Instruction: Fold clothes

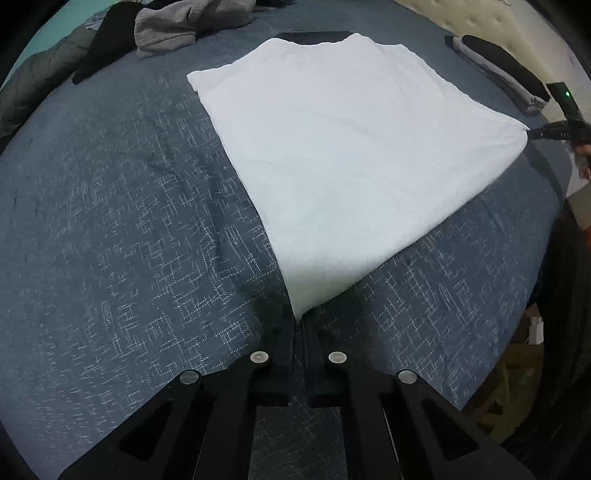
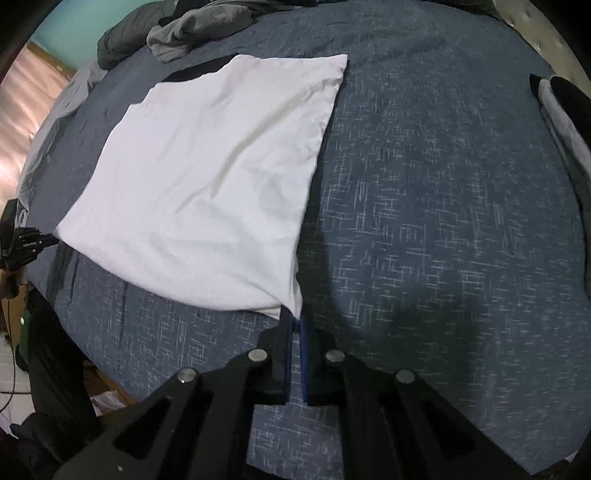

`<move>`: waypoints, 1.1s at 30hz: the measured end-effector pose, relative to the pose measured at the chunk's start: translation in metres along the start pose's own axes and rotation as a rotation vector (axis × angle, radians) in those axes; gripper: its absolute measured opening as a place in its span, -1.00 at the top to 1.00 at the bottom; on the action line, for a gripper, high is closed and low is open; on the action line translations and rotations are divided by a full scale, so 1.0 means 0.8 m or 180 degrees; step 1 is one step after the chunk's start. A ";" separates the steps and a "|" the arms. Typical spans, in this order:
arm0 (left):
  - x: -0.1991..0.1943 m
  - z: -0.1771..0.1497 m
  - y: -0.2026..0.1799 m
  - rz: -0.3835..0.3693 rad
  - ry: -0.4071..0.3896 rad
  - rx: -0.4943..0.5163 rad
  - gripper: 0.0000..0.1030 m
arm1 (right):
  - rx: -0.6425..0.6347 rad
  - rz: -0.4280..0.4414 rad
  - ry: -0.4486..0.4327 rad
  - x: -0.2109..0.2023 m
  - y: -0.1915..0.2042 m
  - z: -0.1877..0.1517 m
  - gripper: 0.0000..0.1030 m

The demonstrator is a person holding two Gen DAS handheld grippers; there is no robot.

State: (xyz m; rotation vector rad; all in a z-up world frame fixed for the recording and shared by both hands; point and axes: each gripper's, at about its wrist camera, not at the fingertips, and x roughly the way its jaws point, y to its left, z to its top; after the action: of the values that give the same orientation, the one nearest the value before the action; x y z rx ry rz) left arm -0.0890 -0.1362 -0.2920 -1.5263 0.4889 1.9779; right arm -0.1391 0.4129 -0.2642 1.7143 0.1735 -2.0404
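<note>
Both grippers are clamped on the near corners of the white garment point(image 1: 332, 147), which lies spread flat on the blue patterned bedspread point(image 1: 129, 221). Left gripper point(image 1: 299, 325): in the left wrist view its jaws stand closed at lower centre of the frame, with the pointed near corner of the cloth pinched between them. Right gripper point(image 2: 295, 321): in the right wrist view its jaws stand closed at lower centre, with the garment's lower right corner caught between the blue-edged pads. Each gripper is also visible from the opposite camera, at the far corner of the cloth; the right one appears at the right edge of the left wrist view, the left one at the left edge of the right wrist view. The garment occupies the upper centre of the left view and the upper left of the right view, and a dark band shows past its far edge. A heap of grey clothes point(image 1: 184, 26) lies at the top left of both frames. A folded dark and grey stack point(image 1: 498, 70) rests at upper right, well apart from the white cloth.
</note>
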 end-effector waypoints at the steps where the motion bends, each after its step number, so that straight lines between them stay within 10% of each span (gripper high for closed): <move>1: 0.005 -0.001 -0.001 -0.0014 0.0030 0.0013 0.94 | 0.0000 0.0009 0.0044 0.004 -0.001 0.002 0.95; 12: 0.018 -0.010 0.014 -0.0183 0.0187 -0.0116 0.91 | 0.0197 0.0249 0.0288 0.039 -0.012 0.003 0.87; 19: -0.039 0.005 0.058 -0.0425 -0.0250 -0.0578 0.74 | 0.0306 0.0286 0.0056 -0.002 -0.031 0.022 0.86; 25: -0.016 0.039 0.003 -0.0669 -0.0394 -0.0570 0.54 | 0.0068 0.0474 -0.0055 0.014 0.009 0.060 0.86; 33: 0.045 0.048 -0.002 -0.0797 0.0038 -0.0770 0.54 | 0.0032 0.0406 0.0376 0.067 0.011 0.037 0.86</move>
State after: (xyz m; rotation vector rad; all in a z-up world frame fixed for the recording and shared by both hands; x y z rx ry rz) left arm -0.1229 -0.1032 -0.3161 -1.6552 0.0575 1.8834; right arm -0.1676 0.3792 -0.3078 1.8050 0.0894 -1.8535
